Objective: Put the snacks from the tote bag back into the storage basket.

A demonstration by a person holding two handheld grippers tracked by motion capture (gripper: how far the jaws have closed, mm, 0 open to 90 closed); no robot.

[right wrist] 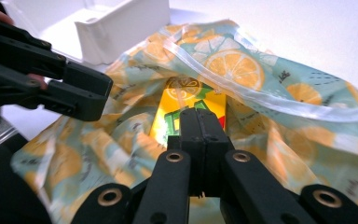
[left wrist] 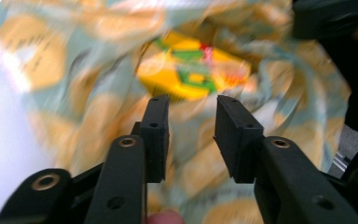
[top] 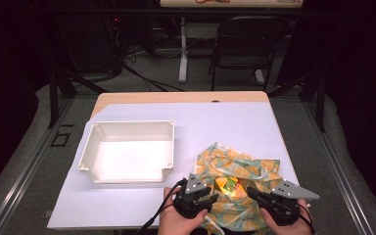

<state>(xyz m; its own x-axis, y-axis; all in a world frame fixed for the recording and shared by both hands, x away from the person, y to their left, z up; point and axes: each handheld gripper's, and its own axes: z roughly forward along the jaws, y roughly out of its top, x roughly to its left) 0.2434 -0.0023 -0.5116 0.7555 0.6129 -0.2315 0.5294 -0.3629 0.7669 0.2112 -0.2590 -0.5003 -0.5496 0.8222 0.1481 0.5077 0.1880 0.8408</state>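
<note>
A yellow carton [right wrist: 189, 109] is lying inside the citrus-print bag [top: 235, 169] at the worktop's [top: 225, 122] near edge. The left hand-held gripper [left wrist: 191, 123] is hovering with jaws apart, seemingly to reach the carton — the right hand-held gripper [right wrist: 199, 122], jaws together, seems to be pinching fabric, likely keeping the mouth wide.

A lab-like workroom was shown: a table [top: 235, 122] was framed by metal rails [top: 19, 171], and a folding chair [top: 245, 44] and cables [top: 132, 63] were seen behind.
</note>
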